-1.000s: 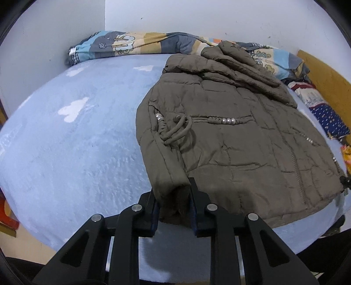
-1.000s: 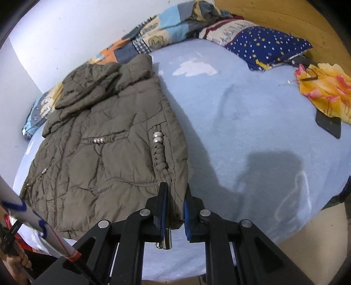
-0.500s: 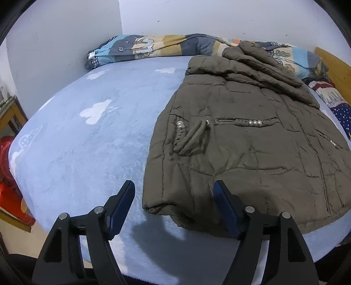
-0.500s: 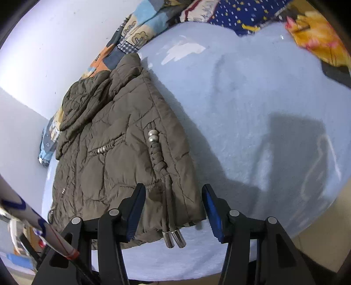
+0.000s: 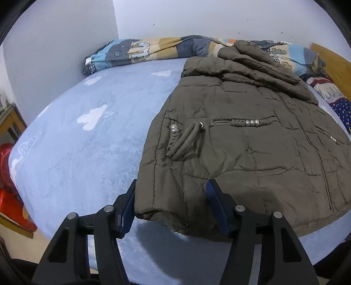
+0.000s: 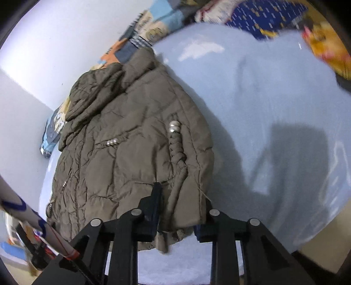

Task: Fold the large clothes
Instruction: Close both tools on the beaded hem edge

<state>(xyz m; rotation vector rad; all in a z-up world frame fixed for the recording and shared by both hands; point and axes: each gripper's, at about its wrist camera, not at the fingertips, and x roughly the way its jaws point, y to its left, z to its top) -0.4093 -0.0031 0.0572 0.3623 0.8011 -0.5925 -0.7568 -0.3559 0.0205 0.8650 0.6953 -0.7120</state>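
An olive-brown quilted jacket (image 5: 252, 149) lies flat on the light blue bed cover (image 5: 83, 149), its hood toward the wall and its hem toward me. It has braided cords with silver beads (image 5: 174, 128). My left gripper (image 5: 171, 203) is open, its jaws straddling the jacket's near left hem corner. The jacket also shows in the right wrist view (image 6: 131, 142). My right gripper (image 6: 178, 211) is open, its jaws on either side of the near right hem corner and a hanging cord (image 6: 175, 197).
A patchwork quilt (image 5: 153, 49) is bunched along the wall behind the jacket. A blue starred pillow (image 6: 263, 19) and a yellow floral cloth (image 6: 329, 50) lie at the far right. A wooden headboard (image 5: 333, 63) stands at right. Red objects (image 5: 8, 188) sit beside the bed.
Both grippers were shut on the jacket's hem corners one second ago. They have opened, let the hem drop, and moved closer around the corners again.
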